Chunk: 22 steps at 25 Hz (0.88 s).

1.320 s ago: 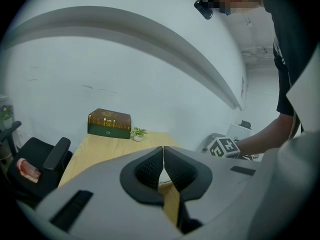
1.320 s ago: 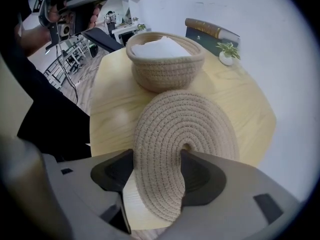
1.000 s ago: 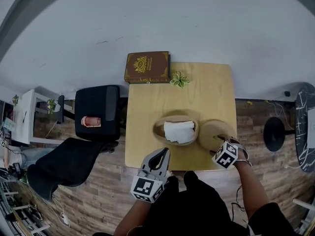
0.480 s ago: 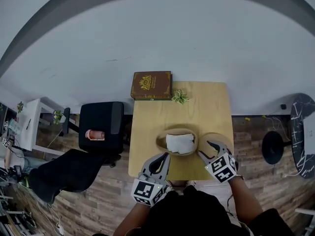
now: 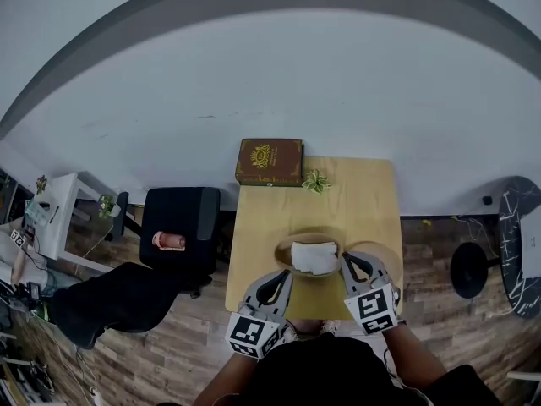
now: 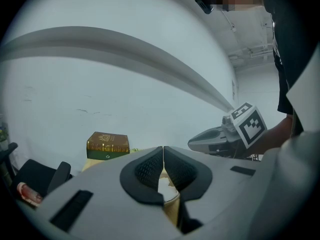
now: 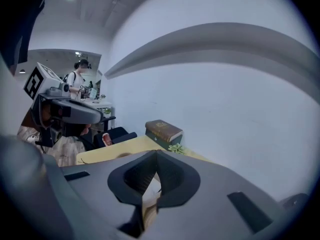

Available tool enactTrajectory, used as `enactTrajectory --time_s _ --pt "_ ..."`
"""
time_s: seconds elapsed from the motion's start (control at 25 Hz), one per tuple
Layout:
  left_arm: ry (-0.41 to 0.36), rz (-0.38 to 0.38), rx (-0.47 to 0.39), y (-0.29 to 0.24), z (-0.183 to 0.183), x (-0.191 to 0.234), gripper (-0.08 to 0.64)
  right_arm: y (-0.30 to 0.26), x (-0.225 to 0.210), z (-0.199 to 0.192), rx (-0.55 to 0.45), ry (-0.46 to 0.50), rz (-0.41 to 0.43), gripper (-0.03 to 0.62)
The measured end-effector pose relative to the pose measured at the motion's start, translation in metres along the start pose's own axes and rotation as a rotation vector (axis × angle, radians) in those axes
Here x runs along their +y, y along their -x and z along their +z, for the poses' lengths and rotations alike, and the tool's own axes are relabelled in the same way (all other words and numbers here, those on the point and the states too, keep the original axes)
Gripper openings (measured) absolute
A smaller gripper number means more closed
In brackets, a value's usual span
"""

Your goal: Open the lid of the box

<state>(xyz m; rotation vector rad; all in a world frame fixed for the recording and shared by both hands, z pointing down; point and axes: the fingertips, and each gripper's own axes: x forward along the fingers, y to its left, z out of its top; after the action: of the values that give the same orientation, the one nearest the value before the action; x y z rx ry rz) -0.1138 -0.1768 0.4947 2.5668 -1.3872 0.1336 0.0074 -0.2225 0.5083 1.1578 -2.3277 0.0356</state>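
A round wooden box stands open on the wooden table, with white paper inside it. Its round lid lies flat on the table just right of the box. My right gripper hovers over the gap between box and lid, shut with nothing between its pads. My left gripper hangs at the table's front edge, below the box, also shut and empty, its pads touching. Each gripper view shows the other gripper beside it.
A brown book-shaped case with gold print lies at the table's back left corner, a small green plant next to it. A black chair stands left of the table. A round black stand base sits on the floor at right.
My right gripper has come off the lid, drawn back toward the box and closed its jaws. The lid stays on the table. The head view has pulled up and away.
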Motion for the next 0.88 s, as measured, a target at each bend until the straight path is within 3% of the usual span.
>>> enactTrajectory --time_s 0.16,0.88 --pt "-0.011 0.003 -0.011 0.003 0.003 -0.001 0.021 0.009 0.0 0.016 -0.099 -0.099 -0.021 0.02" --pt "-0.011 0.042 -0.019 0.013 0.009 0.003 0.022 0.036 0.003 0.049 -0.305 -0.116 -0.054 0.018"
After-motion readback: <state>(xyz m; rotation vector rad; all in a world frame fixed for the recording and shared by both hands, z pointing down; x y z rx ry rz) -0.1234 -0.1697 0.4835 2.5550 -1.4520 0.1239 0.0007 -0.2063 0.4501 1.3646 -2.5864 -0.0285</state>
